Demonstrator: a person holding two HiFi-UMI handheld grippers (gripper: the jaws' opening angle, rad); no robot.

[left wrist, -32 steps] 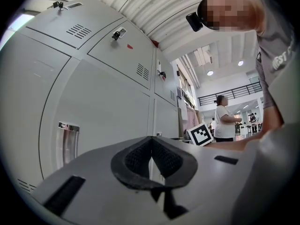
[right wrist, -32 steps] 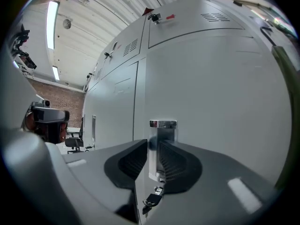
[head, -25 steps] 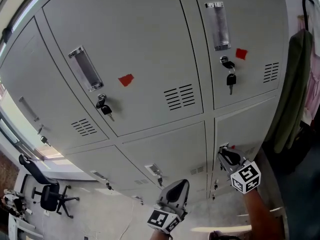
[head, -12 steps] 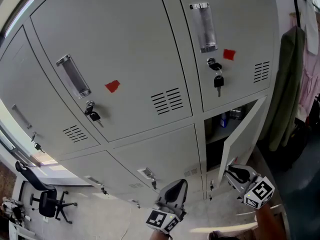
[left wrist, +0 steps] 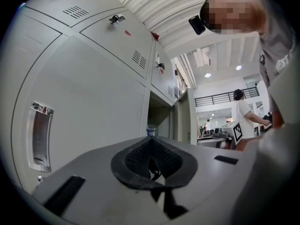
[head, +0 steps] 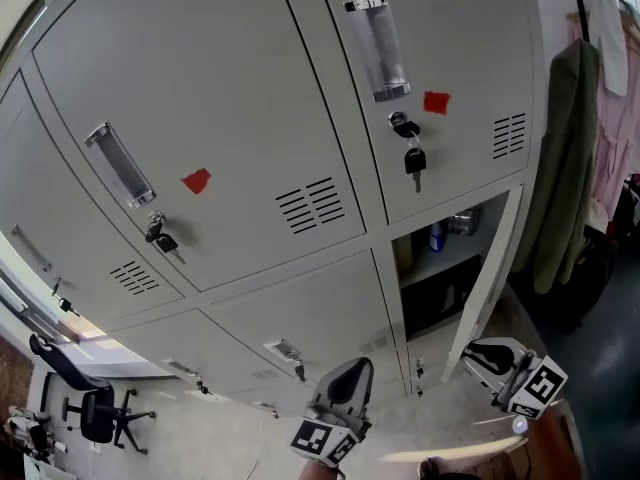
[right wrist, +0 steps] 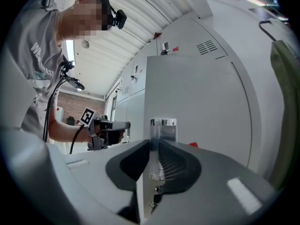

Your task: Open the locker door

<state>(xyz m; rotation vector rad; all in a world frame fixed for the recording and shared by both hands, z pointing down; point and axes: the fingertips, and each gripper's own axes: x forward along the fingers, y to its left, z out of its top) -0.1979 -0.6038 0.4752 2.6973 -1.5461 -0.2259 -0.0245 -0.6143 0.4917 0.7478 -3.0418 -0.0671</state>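
Office chair [head: 95, 408] lower left; coats [head: 562, 168] hanging right.

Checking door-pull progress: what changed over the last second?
The lower right locker door went from shut to well open, swinging out to the right. The right gripper, shut on the door's edge, moved right and down with it. The inside now shows, a bottle on the shelf. Unchanged: the left gripper hangs shut and empty; the upper doors stay closed, keys in.
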